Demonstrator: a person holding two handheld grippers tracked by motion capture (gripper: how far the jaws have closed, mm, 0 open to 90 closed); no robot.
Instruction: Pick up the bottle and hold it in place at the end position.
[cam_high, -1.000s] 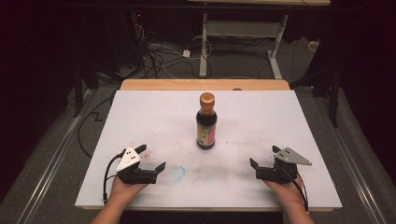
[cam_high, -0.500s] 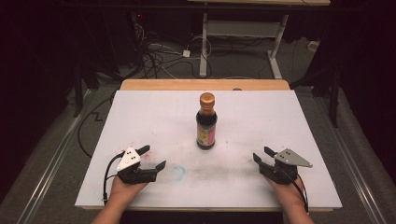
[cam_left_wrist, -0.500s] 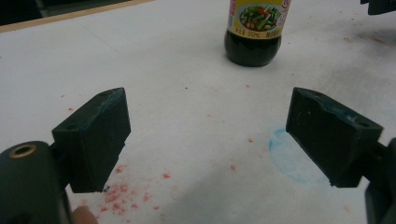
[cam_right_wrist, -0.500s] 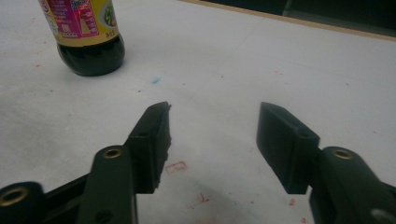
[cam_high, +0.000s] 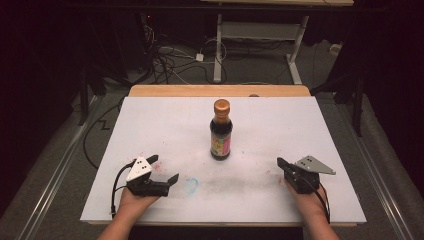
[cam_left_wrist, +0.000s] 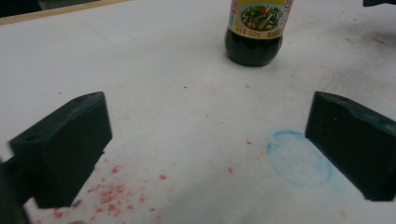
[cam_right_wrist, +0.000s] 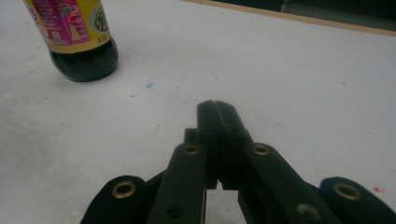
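Dark sauce bottle (cam_high: 221, 131) upright at table (cam_high: 310, 125) centre, long axis vertical, orange cap up, left gripper (cam_high: 164, 170) at 7 o'clock, jaws wide, right gripper (cam_high: 281, 163) at 4 o'clock, jaws pressed together, both well apart from it

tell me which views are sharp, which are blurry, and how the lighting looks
High view: the white table is evenly lit while the surroundings fall into dark; the bottle is fairly sharp. Left gripper view: the near jaws of the left gripper are soft, the bottle clearer. Right gripper view: the right gripper is soft up close, no strong glare.
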